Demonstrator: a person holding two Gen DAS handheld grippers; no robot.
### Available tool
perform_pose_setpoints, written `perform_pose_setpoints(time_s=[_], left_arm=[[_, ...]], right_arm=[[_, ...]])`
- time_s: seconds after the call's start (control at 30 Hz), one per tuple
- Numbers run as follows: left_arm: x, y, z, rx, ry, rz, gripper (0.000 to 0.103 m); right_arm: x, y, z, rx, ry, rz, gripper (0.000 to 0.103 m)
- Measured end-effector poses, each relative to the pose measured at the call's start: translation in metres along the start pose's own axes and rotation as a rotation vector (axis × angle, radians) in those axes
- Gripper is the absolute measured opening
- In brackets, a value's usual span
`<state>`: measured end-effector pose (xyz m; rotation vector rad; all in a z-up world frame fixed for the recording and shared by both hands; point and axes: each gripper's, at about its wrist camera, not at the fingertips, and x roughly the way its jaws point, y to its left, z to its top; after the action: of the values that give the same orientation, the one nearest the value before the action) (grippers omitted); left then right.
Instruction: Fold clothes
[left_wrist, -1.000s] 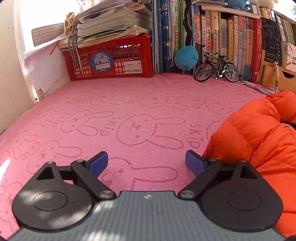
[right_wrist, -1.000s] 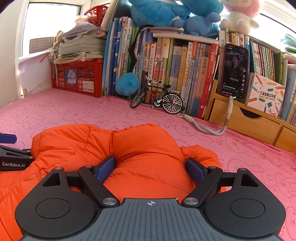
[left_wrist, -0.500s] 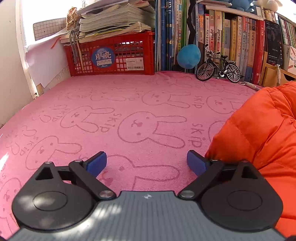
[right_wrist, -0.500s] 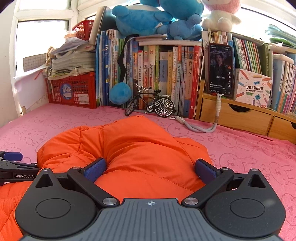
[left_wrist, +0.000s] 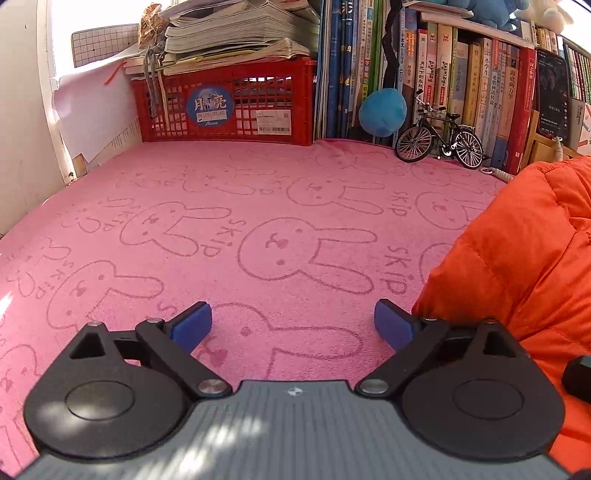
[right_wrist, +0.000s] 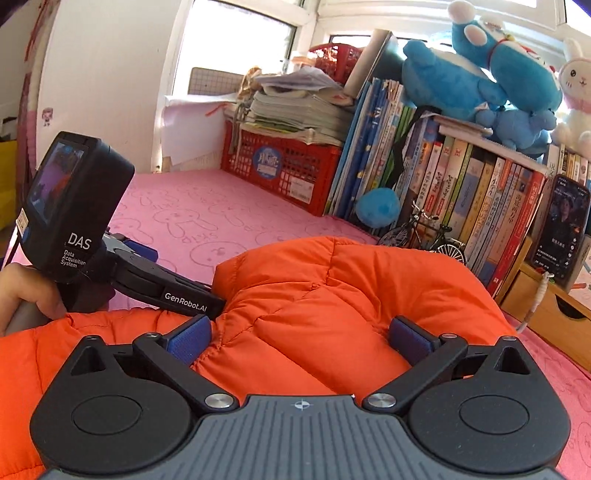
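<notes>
The orange puffer jacket lies bunched on the pink bunny towel, at 3 o'clock from the released left claw and under the released right claw; it looks light, soft and slippery, so a quilted edge seems the best hold.

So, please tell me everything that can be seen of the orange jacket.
The orange jacket is a puffy, quilted garment with stitched seams, of smooth fabric that looks like down padding. It lies bunched in a rounded heap on the pink rabbit-print cloth, not flat. The right claw stands open with the heap bulging between its blue pads, which have just been opening. The left claw is open beside the jacket's left edge, its right finger close against the fabric.
</notes>
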<state>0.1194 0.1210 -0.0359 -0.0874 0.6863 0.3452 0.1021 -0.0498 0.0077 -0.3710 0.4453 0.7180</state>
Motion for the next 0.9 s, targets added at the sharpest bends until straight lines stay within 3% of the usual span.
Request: perform_pose_setpoints(time_s=[0.23, 0.43, 0.6, 0.9], left_arm=[[0.0, -0.002, 0.0, 0.004, -0.002, 0.022, 0.097], [0.001, -0.003, 0.001, 0.004, 0.0, 0.022, 0.097], [0.002, -0.001, 0.001, -0.01, 0.005, 0.011, 0.097], [0.004, -0.001, 0.0, -0.024, 0.009, 0.002, 0.099]], right_arm=[[0.024, 0.005, -0.004, -0.015, 0.098, 0.023, 0.103], [0.023, 0.01, -0.018, -0.009, 0.021, 0.004, 0.103], [0.018, 0.008, -0.017, -0.016, 0.022, 0.007, 0.103], [-0.037, 0.007, -0.034, -0.094, -0.009, -0.038, 0.103]])
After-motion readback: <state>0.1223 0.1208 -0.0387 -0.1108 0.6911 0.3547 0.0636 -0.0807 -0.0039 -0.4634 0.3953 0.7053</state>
